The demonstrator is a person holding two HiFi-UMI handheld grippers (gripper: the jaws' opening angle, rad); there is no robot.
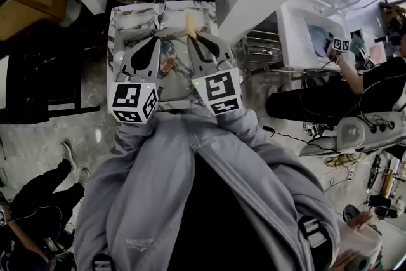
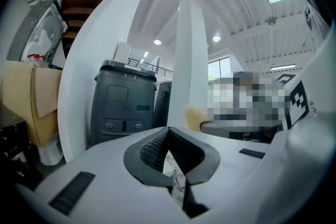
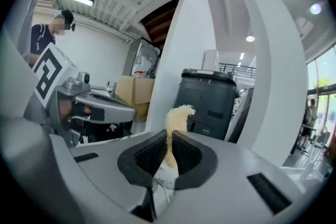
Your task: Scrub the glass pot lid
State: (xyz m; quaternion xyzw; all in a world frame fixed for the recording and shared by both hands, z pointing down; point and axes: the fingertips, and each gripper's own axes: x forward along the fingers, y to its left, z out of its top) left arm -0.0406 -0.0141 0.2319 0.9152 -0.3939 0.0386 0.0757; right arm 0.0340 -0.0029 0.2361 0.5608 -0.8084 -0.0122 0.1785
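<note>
Yellow sponge (image 3: 178,113) stands up between the jaws of the right gripper (image 3: 169,136). The jaws press tight on it, so this claw is narrow and holds the sponge. The left gripper (image 2: 168,131) has its jaws together at the tips, and nothing is between them. In the head view the two grippers are side by side in front of the person's grey sleeves (image 1: 158,187), above a small marble table (image 1: 127,16). The glass pot lid (image 1: 168,65) is hard to see. A small brown piece on the table, between the two grippers, seems to be its knob, but the glass itself I cannot make out. Both gripper views look almost level into the room, at a dark grey bin (image 2: 123,102) and a white pillar (image 2: 190,60). A cardboard box (image 2: 31,97) stands left of the bin.
</note>
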